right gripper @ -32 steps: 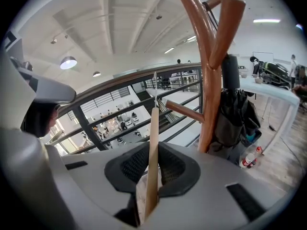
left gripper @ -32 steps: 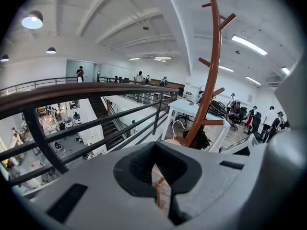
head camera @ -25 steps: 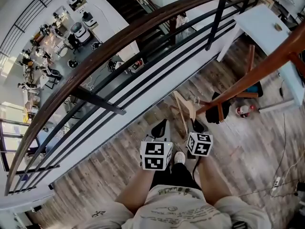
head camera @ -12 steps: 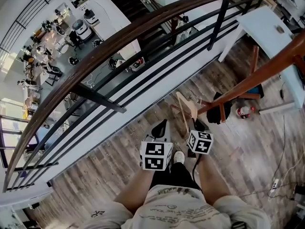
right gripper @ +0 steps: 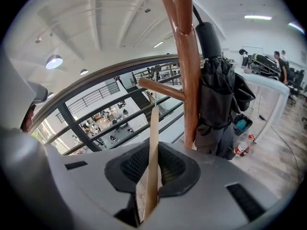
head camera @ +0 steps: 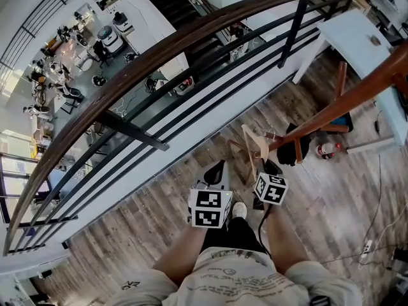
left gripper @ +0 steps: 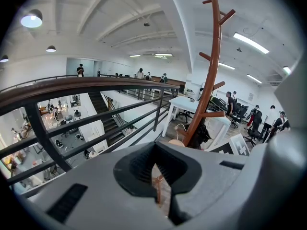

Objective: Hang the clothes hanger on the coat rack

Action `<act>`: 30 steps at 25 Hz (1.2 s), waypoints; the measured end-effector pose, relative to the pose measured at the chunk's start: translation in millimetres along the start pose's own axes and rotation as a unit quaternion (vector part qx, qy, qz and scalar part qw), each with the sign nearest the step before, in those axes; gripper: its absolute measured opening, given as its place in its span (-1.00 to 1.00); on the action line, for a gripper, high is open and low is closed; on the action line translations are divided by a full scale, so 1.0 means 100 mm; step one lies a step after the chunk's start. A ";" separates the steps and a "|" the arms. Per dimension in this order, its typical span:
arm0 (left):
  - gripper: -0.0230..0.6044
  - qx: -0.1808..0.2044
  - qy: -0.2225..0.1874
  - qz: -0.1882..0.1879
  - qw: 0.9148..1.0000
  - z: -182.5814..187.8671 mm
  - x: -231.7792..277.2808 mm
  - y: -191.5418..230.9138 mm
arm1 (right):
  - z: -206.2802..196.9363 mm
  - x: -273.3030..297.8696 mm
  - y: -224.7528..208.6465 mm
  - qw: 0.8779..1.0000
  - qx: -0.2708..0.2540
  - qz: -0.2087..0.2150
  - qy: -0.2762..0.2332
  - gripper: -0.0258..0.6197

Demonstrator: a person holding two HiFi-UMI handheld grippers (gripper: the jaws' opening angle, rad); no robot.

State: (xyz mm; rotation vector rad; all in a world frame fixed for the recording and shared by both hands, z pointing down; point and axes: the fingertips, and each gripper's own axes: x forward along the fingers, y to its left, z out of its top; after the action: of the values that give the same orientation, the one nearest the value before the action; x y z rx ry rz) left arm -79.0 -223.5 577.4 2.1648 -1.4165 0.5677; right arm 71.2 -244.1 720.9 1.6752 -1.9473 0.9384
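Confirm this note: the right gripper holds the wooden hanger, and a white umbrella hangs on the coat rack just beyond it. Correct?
One detail is off. The umbrella on the coat rack is black, not white, as the right gripper view shows. The right gripper does hold the wooden hanger.

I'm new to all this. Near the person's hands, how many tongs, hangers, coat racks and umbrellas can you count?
Tongs: 2 (left tongs, right tongs)
Wooden hanger: 1
Coat rack: 1
Dark folded umbrella: 1
Total: 5
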 end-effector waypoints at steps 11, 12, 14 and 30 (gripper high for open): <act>-0.96 0.004 0.006 -0.008 1.000 -0.07 0.10 -0.12 | -0.07 0.01 -0.22 1.000 0.009 -0.017 0.006 -0.76; -0.96 0.004 0.007 -0.008 1.000 -0.08 0.11 -0.13 | -0.08 0.02 -0.24 1.000 0.012 -0.018 0.006 -0.76; -0.96 0.005 0.007 -0.007 1.000 -0.10 0.12 -0.14 | -0.10 0.02 -0.29 1.000 0.017 -0.019 0.006 -0.76; -0.96 0.005 0.007 -0.001 1.000 -0.16 0.05 -0.23 | -0.37 0.04 -0.46 0.999 0.017 -0.033 0.018 -0.76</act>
State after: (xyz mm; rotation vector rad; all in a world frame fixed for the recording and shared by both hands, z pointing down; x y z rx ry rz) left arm -57.0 -209.5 588.4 2.1647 -1.4080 0.5892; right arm 110.4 -222.9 760.2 1.7194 -1.8508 0.9745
